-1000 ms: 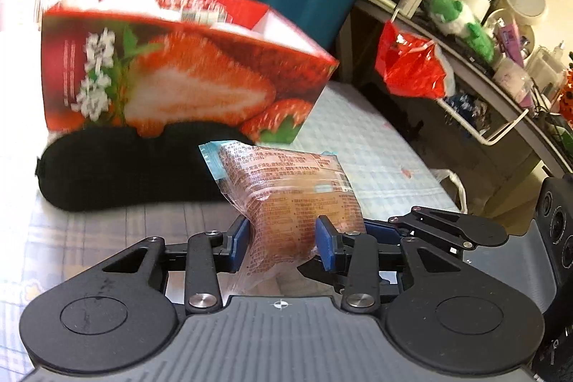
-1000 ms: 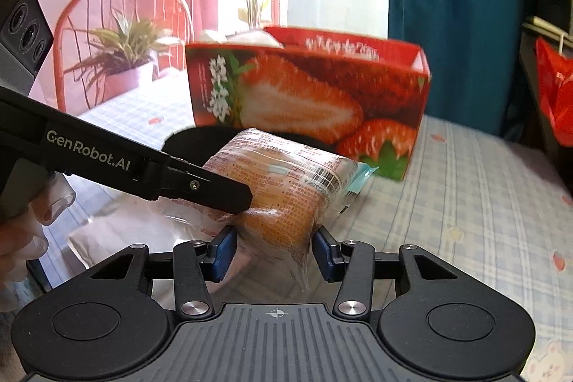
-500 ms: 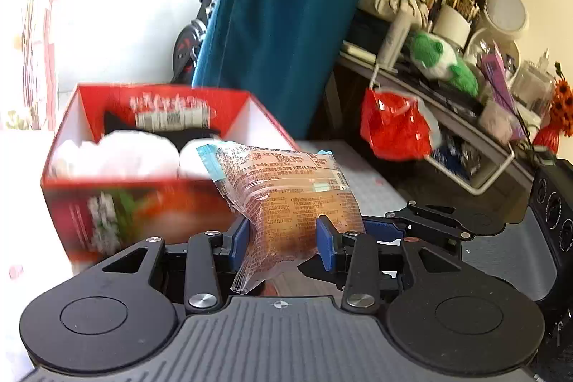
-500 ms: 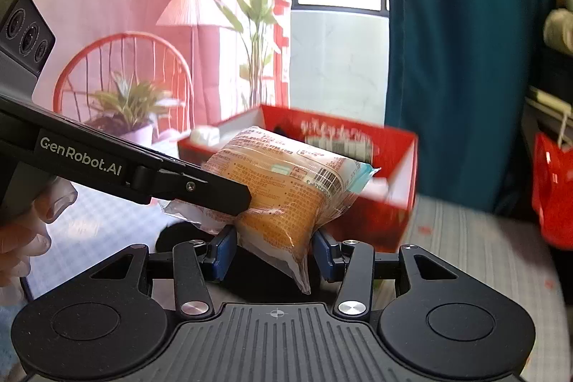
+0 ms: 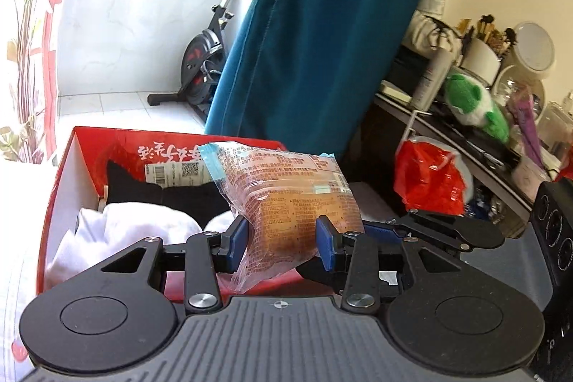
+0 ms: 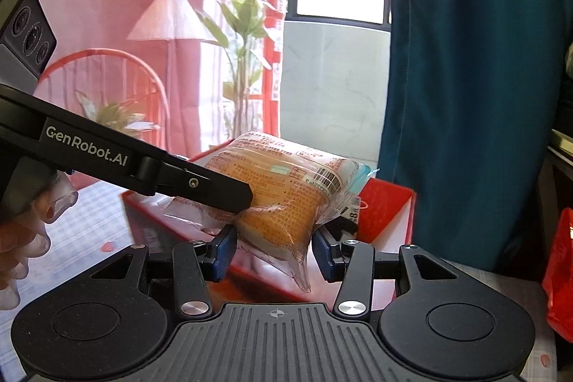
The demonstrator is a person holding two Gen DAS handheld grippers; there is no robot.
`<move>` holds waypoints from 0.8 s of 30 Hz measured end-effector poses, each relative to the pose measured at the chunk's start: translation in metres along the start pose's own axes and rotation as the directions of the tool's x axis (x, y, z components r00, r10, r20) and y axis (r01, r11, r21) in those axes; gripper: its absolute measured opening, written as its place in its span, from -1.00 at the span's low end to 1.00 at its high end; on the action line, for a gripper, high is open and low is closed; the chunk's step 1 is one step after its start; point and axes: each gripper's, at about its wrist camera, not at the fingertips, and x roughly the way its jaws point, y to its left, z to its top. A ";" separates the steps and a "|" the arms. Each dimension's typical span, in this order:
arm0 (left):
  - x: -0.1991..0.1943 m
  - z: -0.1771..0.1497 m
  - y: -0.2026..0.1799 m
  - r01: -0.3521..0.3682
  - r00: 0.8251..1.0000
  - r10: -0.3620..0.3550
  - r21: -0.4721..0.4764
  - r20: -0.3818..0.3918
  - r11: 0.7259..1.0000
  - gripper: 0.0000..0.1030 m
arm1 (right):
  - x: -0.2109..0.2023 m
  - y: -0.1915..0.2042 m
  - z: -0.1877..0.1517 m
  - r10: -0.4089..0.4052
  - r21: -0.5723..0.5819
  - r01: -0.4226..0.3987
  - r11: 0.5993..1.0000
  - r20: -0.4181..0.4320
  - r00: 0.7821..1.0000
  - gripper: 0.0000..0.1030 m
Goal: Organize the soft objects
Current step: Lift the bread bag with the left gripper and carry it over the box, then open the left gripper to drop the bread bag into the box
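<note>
Bread packet [image 5: 286,199] gripped by both hand-held grippers above a red box [image 5: 71,174].
Left hand-held gripper [image 5: 283,240] and right hand-held gripper [image 6: 274,251] each pinch it; white cloth [image 5: 125,224] lies inside the box.

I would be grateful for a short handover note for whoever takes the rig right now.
Left gripper: shut on the wrapped bread packet.
Right gripper: shut on the same packet, gripping it from the other side.
Packet: held in the air over the open red box.
Done: white soft items and a black one already lie in the box.
Left: lower the packet into the box and release both grippers.
</note>
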 end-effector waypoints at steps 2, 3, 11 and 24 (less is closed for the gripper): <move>0.011 0.006 0.003 -0.013 1.000 0.013 0.005 -0.003 1.000 -0.17 | 0.012 -0.009 0.001 -0.004 0.026 0.004 1.000 -0.008 1.000 -0.16; 0.017 0.008 0.004 -0.020 1.000 0.020 0.012 -0.002 1.000 -0.17 | 0.019 -0.013 0.002 -0.006 0.037 0.006 0.999 -0.010 1.000 -0.16; 0.064 0.018 0.021 -0.068 0.997 0.068 -0.009 -0.022 0.998 -0.17 | 0.069 -0.033 0.002 -0.041 0.033 0.043 0.999 -0.057 0.998 -0.17; 0.079 0.019 0.021 -0.207 0.978 0.205 0.114 0.027 0.972 0.34 | 0.089 -0.041 -0.002 -0.158 0.015 0.159 0.987 -0.054 0.986 0.36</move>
